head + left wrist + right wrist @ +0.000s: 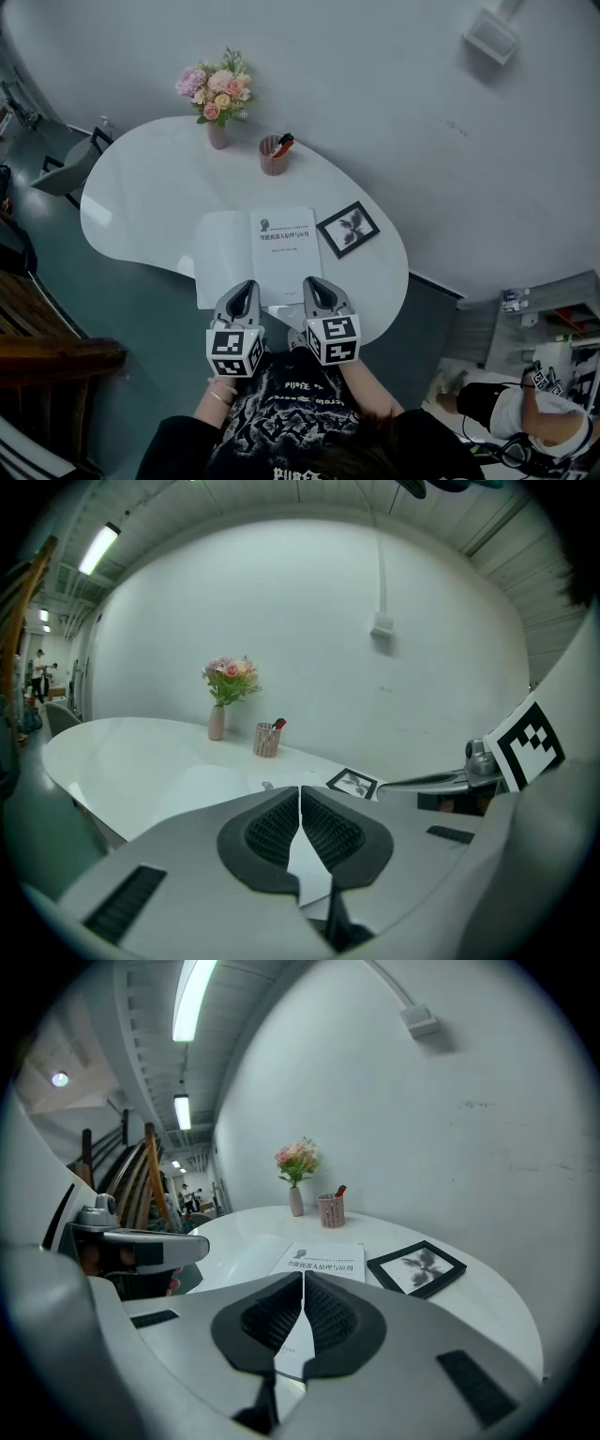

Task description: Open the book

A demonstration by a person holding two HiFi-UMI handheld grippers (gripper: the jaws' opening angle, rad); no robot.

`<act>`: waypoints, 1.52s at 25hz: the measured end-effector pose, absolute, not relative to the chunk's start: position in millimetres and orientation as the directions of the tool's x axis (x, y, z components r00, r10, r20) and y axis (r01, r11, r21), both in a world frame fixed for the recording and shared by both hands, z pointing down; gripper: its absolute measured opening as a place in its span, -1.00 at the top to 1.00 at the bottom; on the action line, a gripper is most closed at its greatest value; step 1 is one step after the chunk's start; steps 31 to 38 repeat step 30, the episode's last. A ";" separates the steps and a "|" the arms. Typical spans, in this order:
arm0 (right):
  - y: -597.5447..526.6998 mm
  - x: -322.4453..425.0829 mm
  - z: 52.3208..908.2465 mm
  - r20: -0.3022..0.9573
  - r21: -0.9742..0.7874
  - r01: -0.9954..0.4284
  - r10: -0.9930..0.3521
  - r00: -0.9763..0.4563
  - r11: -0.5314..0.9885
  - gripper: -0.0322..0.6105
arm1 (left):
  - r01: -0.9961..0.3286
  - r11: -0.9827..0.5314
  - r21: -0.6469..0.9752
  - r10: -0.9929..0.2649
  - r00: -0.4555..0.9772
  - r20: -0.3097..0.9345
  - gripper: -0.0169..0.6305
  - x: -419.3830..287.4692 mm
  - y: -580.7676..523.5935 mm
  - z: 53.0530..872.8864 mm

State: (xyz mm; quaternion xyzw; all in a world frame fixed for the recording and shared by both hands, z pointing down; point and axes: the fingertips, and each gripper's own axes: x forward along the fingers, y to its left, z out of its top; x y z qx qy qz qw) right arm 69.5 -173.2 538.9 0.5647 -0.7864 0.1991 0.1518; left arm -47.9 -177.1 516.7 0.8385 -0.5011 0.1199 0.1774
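Note:
The book [284, 246] lies flat on the white table [141, 197] just beyond both grippers, a white page with dark print facing up. A plain white leaf [222, 258] lies flat against its left side. My left gripper [246, 286] hovers at the book's near left corner, and my right gripper [312, 283] at its near right corner. In the left gripper view the pads [272, 827] meet with nothing between them, and the book [274, 782] shows past the tips. The right gripper view shows the same: shut and empty, over the book's [323, 1260] near edge.
A black picture frame [348, 229] lies right of the book. A mesh pen cup [273, 155] and a vase of flowers [217, 98] stand at the table's far side. A grey chair [70, 169] stands at the left, and wooden furniture [37, 347] is near my left side.

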 end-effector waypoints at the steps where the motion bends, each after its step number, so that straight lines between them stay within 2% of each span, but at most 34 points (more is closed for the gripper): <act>1: -172.9 69.5 539.0 0.463 -0.138 -0.949 -0.828 -0.316 0.285 0.80 | -0.882 -0.436 0.180 -0.793 0.471 0.387 0.87 -47.6 -176.1 518.6; 13: -166.2 61.7 543.8 0.484 -0.078 -0.940 -0.812 -0.328 0.333 0.82 | -0.884 -0.436 0.170 -0.791 0.466 0.395 0.87 -45.2 -166.5 520.5; 38: -167.2 56.5 540.5 0.466 -0.088 -0.938 -0.819 -0.336 0.335 0.82 | -0.894 -0.418 0.160 -0.806 0.447 0.388 0.87 -54.0 -165.2 516.0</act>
